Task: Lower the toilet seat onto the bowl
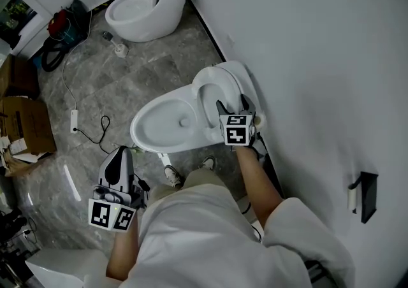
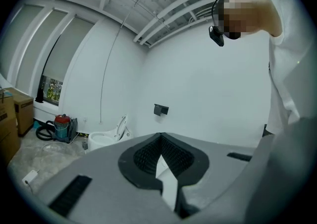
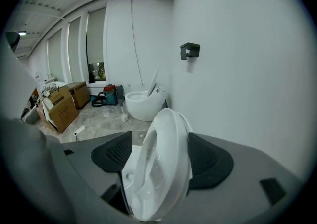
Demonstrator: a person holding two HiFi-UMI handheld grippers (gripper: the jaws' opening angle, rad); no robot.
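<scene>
A white toilet stands against the wall, its bowl (image 1: pixel 162 126) open toward the room. Its seat (image 1: pixel 205 93) stands raised, nearly upright, with the lid (image 1: pixel 244 81) behind it. My right gripper (image 1: pixel 231 108) is shut on the top edge of the seat. In the right gripper view the seat (image 3: pixel 156 168) and the lid (image 3: pixel 184 134) both fill the gap between the black pads (image 3: pixel 115 151) of the right gripper (image 3: pixel 163 161). My left gripper (image 1: pixel 119 158) hangs low beside my left side, away from the toilet, shut with nothing in it (image 2: pixel 161 157).
A second toilet (image 1: pixel 143 6) stands farther along the wall. Cardboard boxes (image 1: pixel 25 124) and a red vacuum (image 1: pixel 57 25) sit at the left. A power strip with its cord (image 1: pixel 74 121) lies on the grey floor. A black paper holder (image 1: pixel 368 196) hangs on the wall.
</scene>
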